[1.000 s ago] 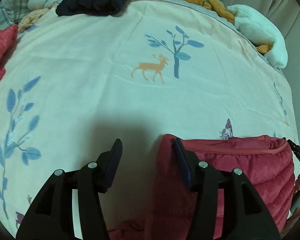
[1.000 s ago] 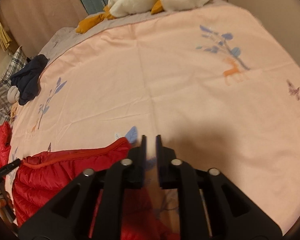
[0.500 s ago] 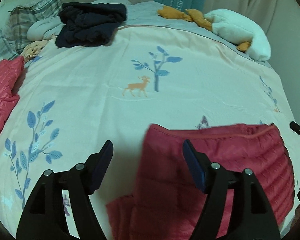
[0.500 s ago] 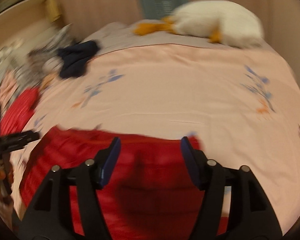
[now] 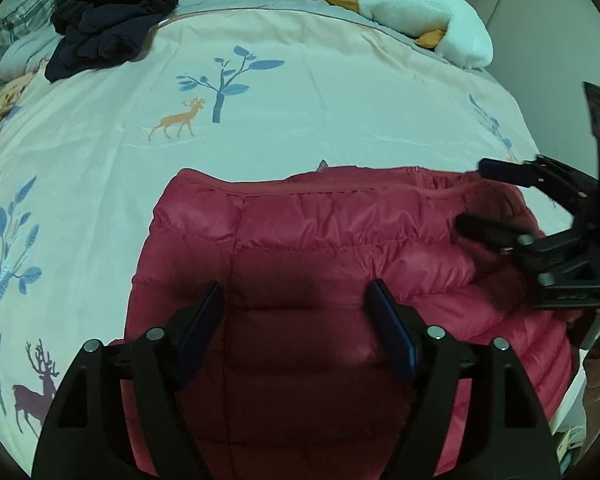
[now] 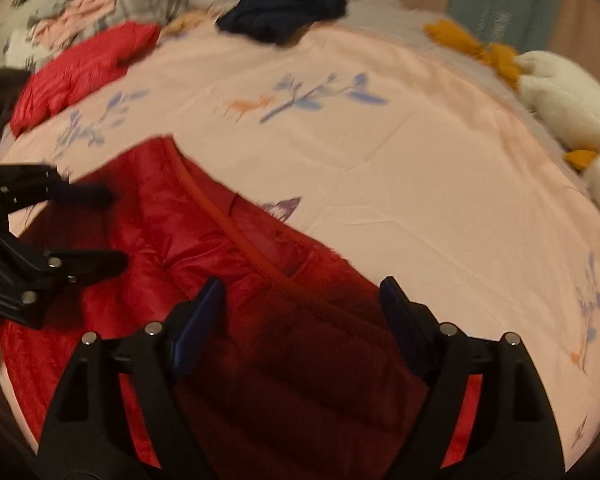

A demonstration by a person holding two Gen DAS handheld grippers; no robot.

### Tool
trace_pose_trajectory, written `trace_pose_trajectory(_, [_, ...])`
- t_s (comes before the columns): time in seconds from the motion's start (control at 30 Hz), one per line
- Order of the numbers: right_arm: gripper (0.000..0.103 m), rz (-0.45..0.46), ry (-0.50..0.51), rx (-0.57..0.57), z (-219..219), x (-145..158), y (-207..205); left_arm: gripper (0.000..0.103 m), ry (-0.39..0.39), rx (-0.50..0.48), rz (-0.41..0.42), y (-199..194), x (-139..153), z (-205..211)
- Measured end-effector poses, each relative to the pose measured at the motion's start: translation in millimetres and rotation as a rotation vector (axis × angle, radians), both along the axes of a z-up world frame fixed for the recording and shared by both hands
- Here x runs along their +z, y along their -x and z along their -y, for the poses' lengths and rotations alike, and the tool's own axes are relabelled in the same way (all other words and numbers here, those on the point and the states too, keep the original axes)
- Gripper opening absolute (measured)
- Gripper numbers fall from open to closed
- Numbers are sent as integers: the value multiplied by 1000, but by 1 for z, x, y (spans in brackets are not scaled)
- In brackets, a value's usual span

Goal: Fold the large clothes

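A red quilted puffer jacket [image 5: 320, 232] lies folded flat on the pink bedspread [image 5: 300, 120], near its front edge. My left gripper [image 5: 296, 292] hovers over the jacket's near-left part. Its jaws are opening, and only the jacket lying below shows between them. My right gripper [image 6: 302, 286] hovers over the jacket [image 6: 220, 248] near its zipped edge. Its jaws are opening too and press on nothing. Each wrist view shows the other tool from the side: the right gripper [image 5: 474, 196] at the jacket's right end, the left gripper [image 6: 112, 229] at its left end.
A dark navy garment [image 5: 112, 36] lies bunched at the bed's far left. A white and orange plush toy [image 5: 412, 12] lies along the far right edge. A second red garment [image 6: 84, 68] and several loose clothes [image 6: 80, 16] lie at the far left, by a plaid pillow [image 5: 4, 40].
Both grippers opened wide and let go of the jacket's edge. They drew back over it, and the right one rolled. The jacket now lies flat under both.
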State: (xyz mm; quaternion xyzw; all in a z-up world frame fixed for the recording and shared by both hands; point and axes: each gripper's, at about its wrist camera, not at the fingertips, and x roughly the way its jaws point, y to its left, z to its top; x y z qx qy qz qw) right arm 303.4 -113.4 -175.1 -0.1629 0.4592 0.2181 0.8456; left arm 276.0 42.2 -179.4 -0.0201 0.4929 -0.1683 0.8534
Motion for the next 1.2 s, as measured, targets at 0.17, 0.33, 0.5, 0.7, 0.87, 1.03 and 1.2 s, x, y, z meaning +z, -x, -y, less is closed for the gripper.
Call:
trace_pose_trajectory(0.17, [20, -140, -40, 90, -9, -17, -1, 82, 14, 2, -6, -5, -5, -1])
trace_pose_trajectory(0.33, [6, 2, 16, 71, -12, -1, 7, 83, 14, -4, -3, -7, -6, 1])
trace_pose_trajectory(0.5, [6, 98, 34, -13, -10, 12, -11, 83, 23, 15, -7, -13, -5, 1])
trace_pose_trajectory(0.7, [7, 46, 110, -57, -14, -23, -24, 83, 26, 54, -31, -34, -10, 2])
trace_pose_trajectory(0.87, [47, 103, 34, -194, 11, -2, -22, 83, 6, 59, -23, -33, -9, 3])
trace_pose_trajectory(1.03, [46, 162, 15, -249, 37, 17, 5, 83, 2, 69, 19, -10, 6, -5])
trace_pose_trajectory(1.2, [47, 184, -15, -252, 53, 23, 51, 83, -36, 88, 65, 14, 19, -15])
